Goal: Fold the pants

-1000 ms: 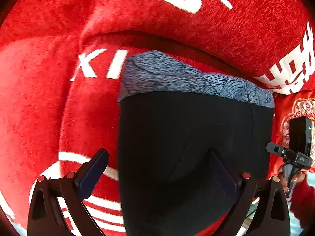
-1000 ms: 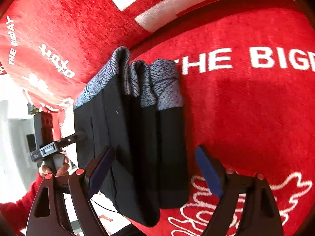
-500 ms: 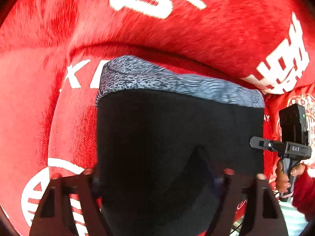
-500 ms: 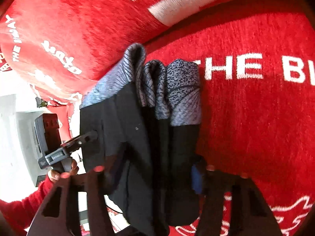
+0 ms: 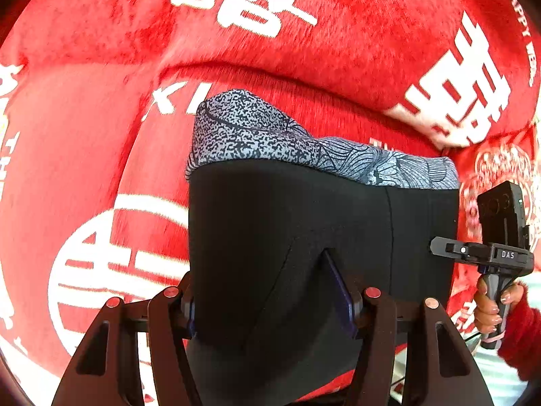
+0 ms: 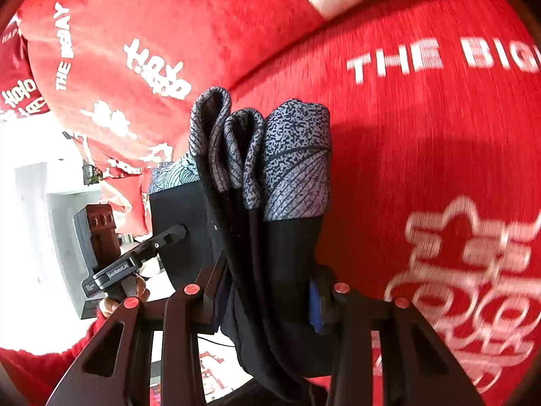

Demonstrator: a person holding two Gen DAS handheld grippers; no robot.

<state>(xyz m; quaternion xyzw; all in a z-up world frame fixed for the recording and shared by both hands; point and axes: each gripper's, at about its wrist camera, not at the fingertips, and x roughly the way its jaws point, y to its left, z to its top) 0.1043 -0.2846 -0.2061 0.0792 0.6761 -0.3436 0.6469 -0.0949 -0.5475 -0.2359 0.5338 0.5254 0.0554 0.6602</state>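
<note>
The folded pants (image 5: 304, 237), black with a grey patterned waistband (image 5: 270, 138), are held above the red sofa (image 5: 101, 152) near its seat's back edge, below the back cushion (image 5: 338, 34). The left gripper (image 5: 270, 301) has just been closing its jaws and they now clamp one end of the bundle. The right gripper (image 6: 267, 301) has also just been closing and its jaws pinch the stacked layers at the other end. A hand (image 5: 490, 308) in a red sleeve (image 5: 520, 338) grips the right gripper's handle.
</note>
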